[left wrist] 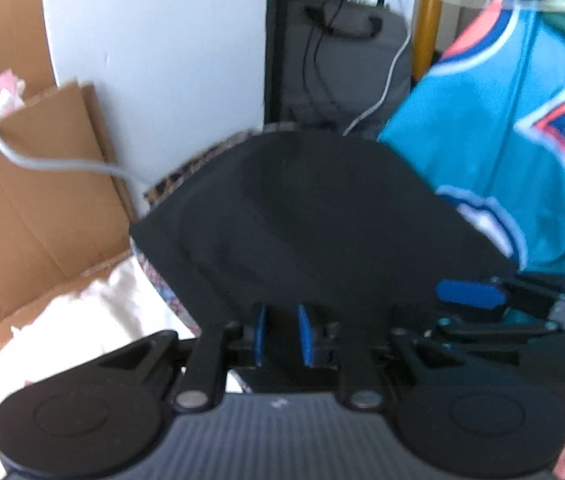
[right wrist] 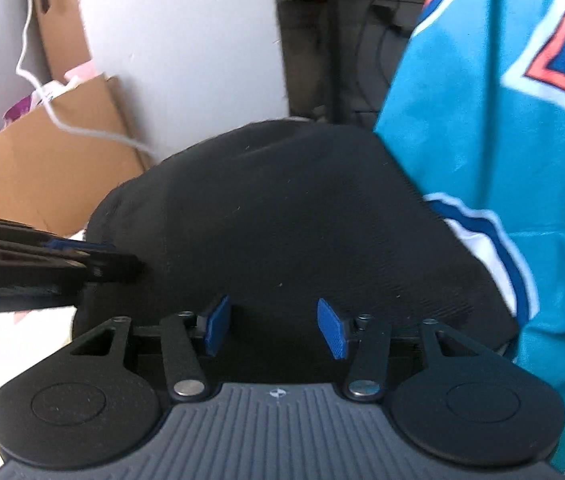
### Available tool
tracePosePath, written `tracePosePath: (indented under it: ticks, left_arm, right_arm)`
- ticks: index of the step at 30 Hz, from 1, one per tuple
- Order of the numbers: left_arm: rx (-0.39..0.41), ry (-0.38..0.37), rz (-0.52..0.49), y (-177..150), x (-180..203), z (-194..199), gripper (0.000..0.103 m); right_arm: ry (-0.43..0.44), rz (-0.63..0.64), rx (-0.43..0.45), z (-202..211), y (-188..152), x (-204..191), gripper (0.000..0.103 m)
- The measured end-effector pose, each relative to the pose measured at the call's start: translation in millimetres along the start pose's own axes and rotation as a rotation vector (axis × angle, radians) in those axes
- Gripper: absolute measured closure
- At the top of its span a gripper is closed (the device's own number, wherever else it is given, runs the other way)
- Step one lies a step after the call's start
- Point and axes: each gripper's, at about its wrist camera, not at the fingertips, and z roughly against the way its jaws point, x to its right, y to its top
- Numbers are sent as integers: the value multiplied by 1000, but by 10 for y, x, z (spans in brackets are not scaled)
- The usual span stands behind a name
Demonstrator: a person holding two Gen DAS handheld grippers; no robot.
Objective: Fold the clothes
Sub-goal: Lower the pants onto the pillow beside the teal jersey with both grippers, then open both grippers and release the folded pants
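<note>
A black garment (left wrist: 322,220) lies folded in a rounded heap right in front of both grippers. In the left wrist view my left gripper (left wrist: 282,332) has its blue pads close together, with the near edge of the black cloth pinched between them. From the right wrist view the left gripper (right wrist: 134,268) comes in from the left at the black garment's (right wrist: 282,208) left edge. My right gripper (right wrist: 275,330) stands open, its pads wide apart at the cloth's near edge and not pressing on it. The right gripper (left wrist: 462,296) also shows at the garment's right side.
A teal jersey (right wrist: 502,160) with white, blue and coral trim lies to the right, partly under the black cloth. Behind on the left are a cardboard box (left wrist: 42,200), a white cable (left wrist: 42,164) and a white panel (left wrist: 154,60). Dark cables hang at the back.
</note>
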Motion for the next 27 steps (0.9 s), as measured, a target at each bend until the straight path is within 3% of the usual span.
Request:
tracePosePath:
  ticks: [5,12,13,16,19,22,24,27]
  left_arm:
    - [-28,4,8,-121,-70,-127,81]
    - [-75,32,75,-196,-215,58,79]
    - [-86,33,99,-212,-240,98,74]
    - [-112,72,146,-217,-253,232,38]
    - [-85,115,181,-178,-210,488,24]
    - [-95,163,235,-106,-196,698,4]
    - [-145,229,274,-66,-205,830,1]
    - [-196,273,306,4,-205,1092,1]
  right_arm:
    - [5,-7,-44,-114,-59,-25,42]
    - [-16,-44,-92,-97,-145,2,41]
    - [-18,-51,-99,-92,-136,-10,41]
    - [-21,-61,-112,20,19,-24,41]
    - [-4,-66,-161,137,235,-85,38]
    - [11,-46,-202,296,407,-164,17]
    - [22,-67,-223,413,492,-185,2]
    - [44,-114,-268,599,603,-191,1]
